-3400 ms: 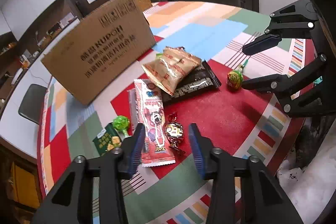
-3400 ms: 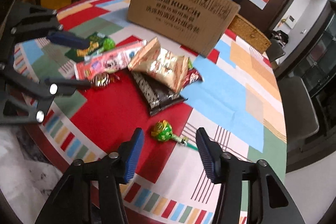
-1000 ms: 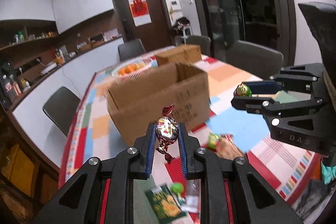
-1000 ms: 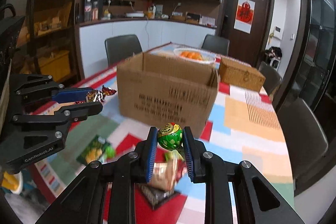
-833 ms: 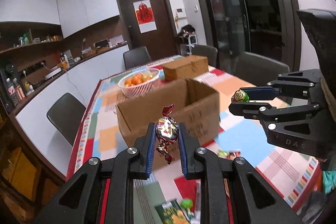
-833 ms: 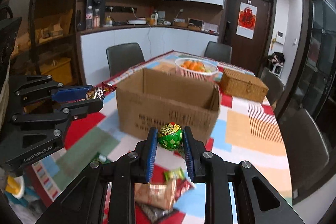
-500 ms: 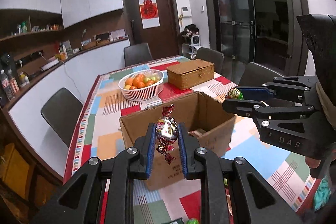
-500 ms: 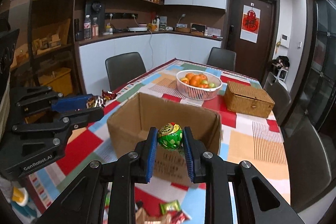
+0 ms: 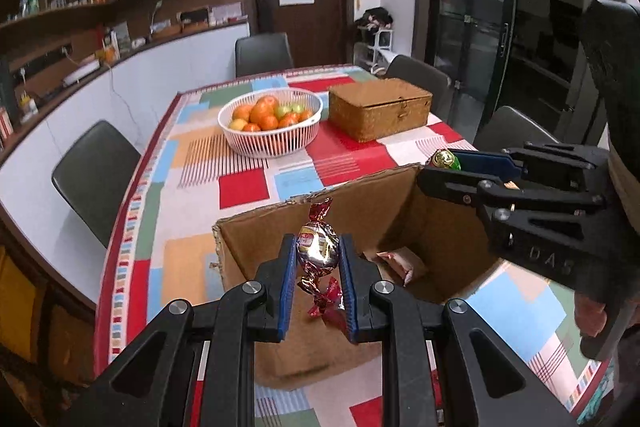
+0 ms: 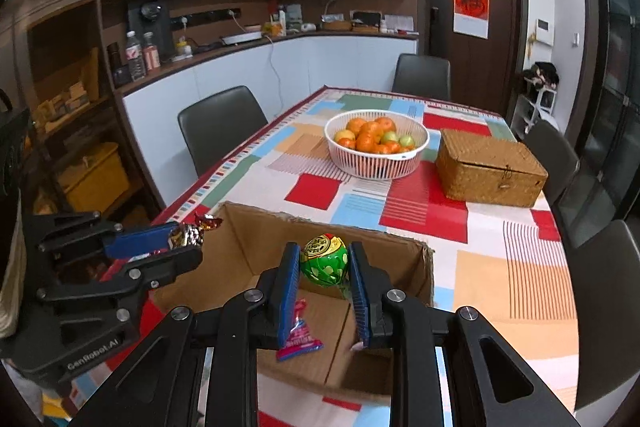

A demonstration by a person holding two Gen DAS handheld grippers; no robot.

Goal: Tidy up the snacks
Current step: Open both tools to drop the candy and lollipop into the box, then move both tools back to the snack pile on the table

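Now over box [image 9: 256, 251], L candy [image 9: 318, 251], R lollipop [image 10: 324, 261]

"DAS" embossed on black plastic body of right gripper [image 9: 448, 163], right of open brown cardboard box [image 9: 256, 227]. "GenRobot.AI" on black left gripper [image 10: 188, 247] body, left of box. Red door poster [image 10: 471, 1]: character unreadable.

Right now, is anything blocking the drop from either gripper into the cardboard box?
Nothing visible does. The cardboard box is open-topped. The left gripper holds the foil candy and the right gripper the green lollipop above it. Only a pink snack packet lies on the floor inside.
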